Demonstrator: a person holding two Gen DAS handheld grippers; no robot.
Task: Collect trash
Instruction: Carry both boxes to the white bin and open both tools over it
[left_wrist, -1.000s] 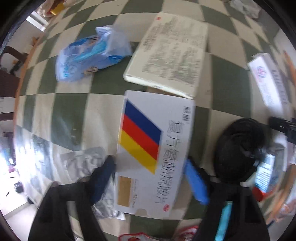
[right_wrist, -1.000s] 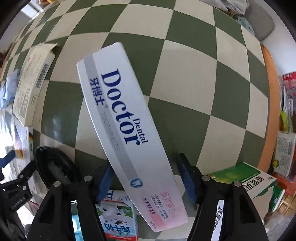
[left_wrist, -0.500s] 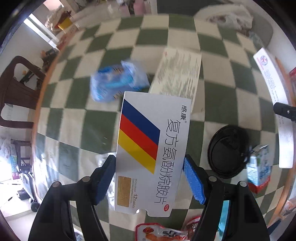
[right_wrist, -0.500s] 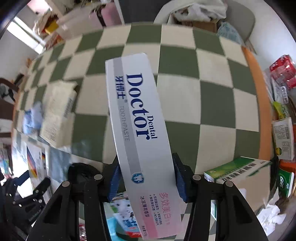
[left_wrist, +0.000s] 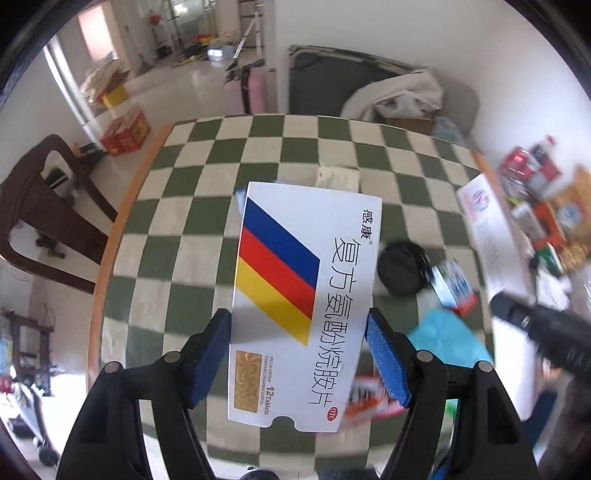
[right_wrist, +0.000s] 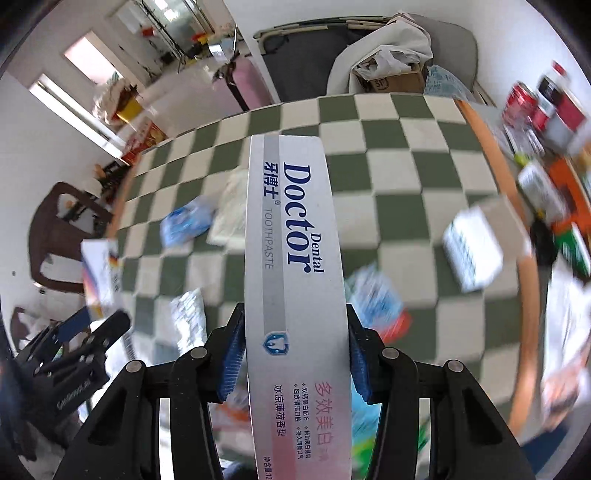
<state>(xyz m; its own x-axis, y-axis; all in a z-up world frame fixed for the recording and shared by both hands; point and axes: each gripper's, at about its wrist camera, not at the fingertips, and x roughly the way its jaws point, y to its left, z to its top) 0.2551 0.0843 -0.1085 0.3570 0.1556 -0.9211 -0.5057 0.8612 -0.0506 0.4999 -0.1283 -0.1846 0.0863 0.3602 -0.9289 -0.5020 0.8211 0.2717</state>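
The left gripper (left_wrist: 299, 354) grasps a flat white medicine box (left_wrist: 303, 295) made of thin cardboard. Its blue pads press on the two long edges of the box, near the near end. The long axis of the box runs from near to far, and the far end points away over the checkered table (left_wrist: 192, 236). On its face are three slanted stripes, blue, red and yellow, and a column of dark characters.

The right gripper (right_wrist: 295, 354) is clenched on a long toothpaste box (right_wrist: 295, 266), white with a grey band and the blue word "Doctor". The pads touch both long sides. This box is narrow and rectangular; its long axis also goes from near to far, and the far end points toward the far edge of the table. Both boxes are held in the air above the table, not lying on it.

The left view shows a round black lid (left_wrist: 402, 269) on the tablecloth just right of the medicine box, and a small carton (left_wrist: 452, 288) beside it. The right view does not show the lid. It shows instead a blue plastic wrapper (right_wrist: 188, 225) at the left, and a crinkled silver thing (right_wrist: 188, 317) nearer, maybe a blister pack, but it is too blurred to be sure. The cloth has green and cream squares, and the table rim is orange wood.
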